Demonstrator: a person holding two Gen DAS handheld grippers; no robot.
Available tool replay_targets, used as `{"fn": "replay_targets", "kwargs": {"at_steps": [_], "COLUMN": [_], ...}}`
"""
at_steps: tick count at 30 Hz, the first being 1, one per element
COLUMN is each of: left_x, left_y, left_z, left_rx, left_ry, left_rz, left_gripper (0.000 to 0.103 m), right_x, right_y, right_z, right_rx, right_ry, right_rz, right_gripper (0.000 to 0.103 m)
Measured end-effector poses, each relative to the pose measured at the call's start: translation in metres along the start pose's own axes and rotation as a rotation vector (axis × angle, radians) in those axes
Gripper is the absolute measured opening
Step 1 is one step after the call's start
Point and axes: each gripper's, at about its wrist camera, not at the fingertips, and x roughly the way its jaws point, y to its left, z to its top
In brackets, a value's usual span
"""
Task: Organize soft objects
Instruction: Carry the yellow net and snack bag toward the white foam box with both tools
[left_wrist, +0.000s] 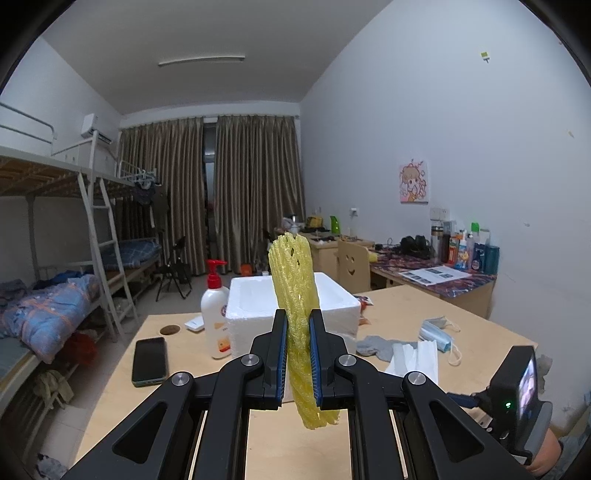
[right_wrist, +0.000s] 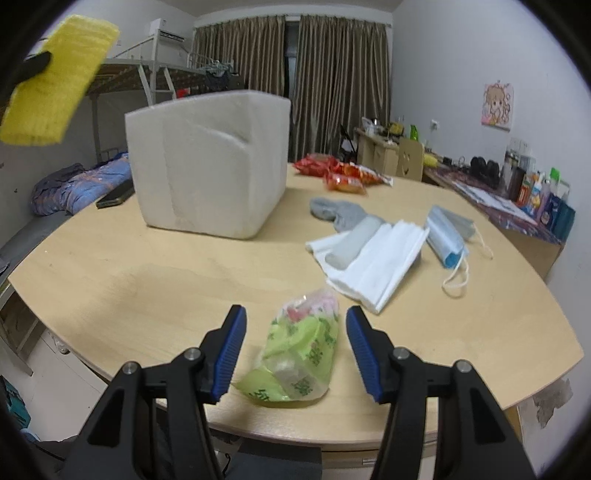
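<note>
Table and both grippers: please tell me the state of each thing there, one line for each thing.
left gripper: shut on the yellow foam net.
yellow foam net: held upright, off the table.
right gripper: open, around the green plastic bag.
green plastic bag: lying on the table, not gripped.
white foam box: open top.
phone: screen dark.
face masks: folded, lying flat.
grey sock: crumpled.

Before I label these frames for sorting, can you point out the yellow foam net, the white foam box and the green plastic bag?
yellow foam net (left_wrist: 293, 280), left wrist view, upper half above the pads.
white foam box (right_wrist: 207, 162), right wrist view, near side wall.
green plastic bag (right_wrist: 295, 358), right wrist view, middle of the bag.
</note>
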Motion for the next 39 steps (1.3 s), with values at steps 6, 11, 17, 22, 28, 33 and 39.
{"fn": "replay_targets", "kwargs": {"at_steps": [6, 11, 17, 22, 28, 33, 39], "left_x": [-0.001, 0.002, 0.011, 0.019, 0.02, 0.021, 0.023], "left_y": [0.004, 0.006, 0.01, 0.014, 0.013, 0.015, 0.012], "left_z": [0.001, 0.0, -0.002, -0.002, 0.0, 0.001, 0.005], "left_rx": [-0.004, -0.006, -0.014, -0.016, -0.009, -0.011, -0.003], "left_ry": [-0.022, -0.014, 0.0, 0.012, 0.008, 0.008, 0.005], "left_rz": [0.007, 0.001, -0.004, -0.009, -0.006, 0.0, 0.009], "left_gripper": [0.012, 0.012, 0.012, 0.012, 0.012, 0.012, 0.012], "right_x": [0.015, 0.021, 0.019, 0.016, -0.01, -0.029, -0.048], "right_y": [0.002, 0.0, -0.004, -0.007, -0.001, 0.009, 0.022], "right_z": [-0.006, -0.008, -0.007, 0.001, 0.029, 0.051, 0.075], "right_rx": [0.002, 0.012, 0.035, 0.048, 0.022, -0.009, -0.046], "right_ry": [0.057, 0.069, 0.069, 0.049, -0.054, -0.134, -0.214], "right_rz": [0.011, 0.02, 0.034, 0.048, 0.072, 0.113, 0.146], "right_gripper": [0.061, 0.058, 0.029, 0.027, 0.027, 0.027, 0.027]}}
